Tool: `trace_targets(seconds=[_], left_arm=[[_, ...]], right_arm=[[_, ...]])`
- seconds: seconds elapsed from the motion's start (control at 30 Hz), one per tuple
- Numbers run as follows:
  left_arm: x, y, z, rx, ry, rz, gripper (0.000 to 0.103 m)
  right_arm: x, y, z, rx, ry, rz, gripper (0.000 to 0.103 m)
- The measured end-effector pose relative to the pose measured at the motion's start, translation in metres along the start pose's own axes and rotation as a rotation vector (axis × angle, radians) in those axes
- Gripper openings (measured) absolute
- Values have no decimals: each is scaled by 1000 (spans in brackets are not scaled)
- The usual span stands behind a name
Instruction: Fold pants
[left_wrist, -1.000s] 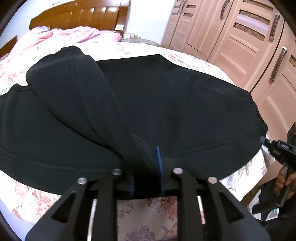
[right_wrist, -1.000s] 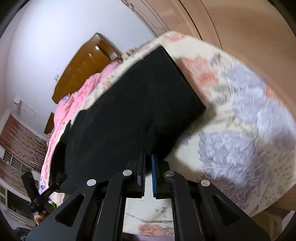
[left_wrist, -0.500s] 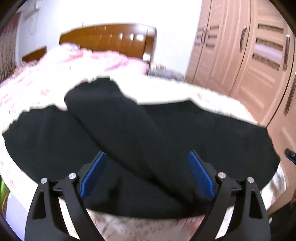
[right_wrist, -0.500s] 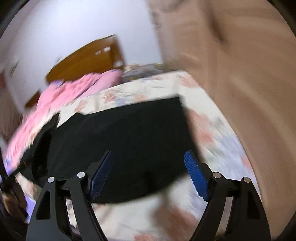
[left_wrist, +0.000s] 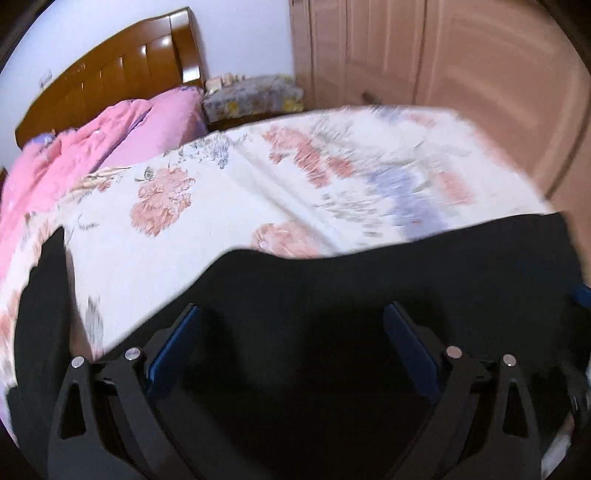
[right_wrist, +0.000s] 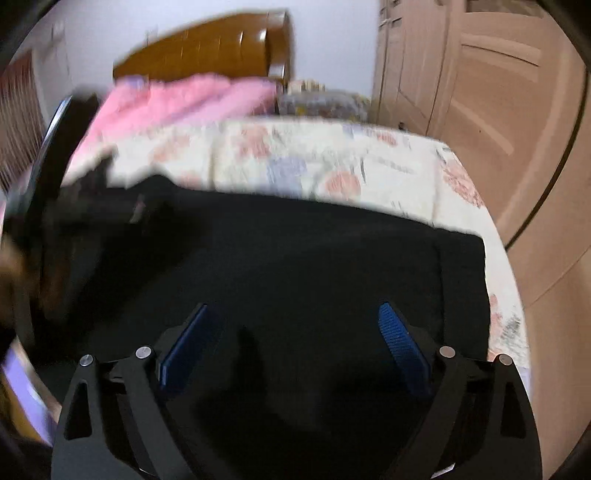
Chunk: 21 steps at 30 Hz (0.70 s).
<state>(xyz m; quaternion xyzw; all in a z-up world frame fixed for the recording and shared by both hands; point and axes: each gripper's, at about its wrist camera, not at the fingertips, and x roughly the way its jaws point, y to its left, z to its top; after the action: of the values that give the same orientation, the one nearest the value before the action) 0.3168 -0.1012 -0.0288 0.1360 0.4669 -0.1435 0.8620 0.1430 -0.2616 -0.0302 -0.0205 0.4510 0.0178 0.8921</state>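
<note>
The black pants (left_wrist: 388, 291) lie spread on the floral bedsheet (left_wrist: 258, 184) and fill the lower half of both views (right_wrist: 303, 258). My left gripper (left_wrist: 293, 314) is open and empty, its blue pads wide apart just above the fabric. My right gripper (right_wrist: 295, 310) is also open and empty over the pants, near their right-hand edge (right_wrist: 465, 280). A narrow black strip (left_wrist: 44, 306) of the pants lies at the left edge of the left wrist view. Both views are blurred by motion.
A pink quilt (left_wrist: 74, 155) is heaped by the wooden headboard (left_wrist: 110, 77). A small covered nightstand (left_wrist: 255, 92) stands beside it. Wardrobe doors (right_wrist: 480, 92) run along the right, close to the bed's edge. A dark blurred shape (right_wrist: 48, 166) is at the left of the right wrist view.
Both grippers, shut on the pants one second ago, opened and let go. Both views have since swung toward the headboard, low over the fabric.
</note>
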Motion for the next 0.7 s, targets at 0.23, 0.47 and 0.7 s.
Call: trace_targets(seconds=[0.23,0.47,0.7], left_arm=[[22,5,-4,-52,-3,8,102],[18,4,-4,-44,-24,12,102],[-54,39,-8,-67,-141,35,101]], right_arm=[[0,-28,-36,-44,16,-28,89],[1,-4,-27,-68,13,59,91],[-9,-7,-25,-54,6,9,92]])
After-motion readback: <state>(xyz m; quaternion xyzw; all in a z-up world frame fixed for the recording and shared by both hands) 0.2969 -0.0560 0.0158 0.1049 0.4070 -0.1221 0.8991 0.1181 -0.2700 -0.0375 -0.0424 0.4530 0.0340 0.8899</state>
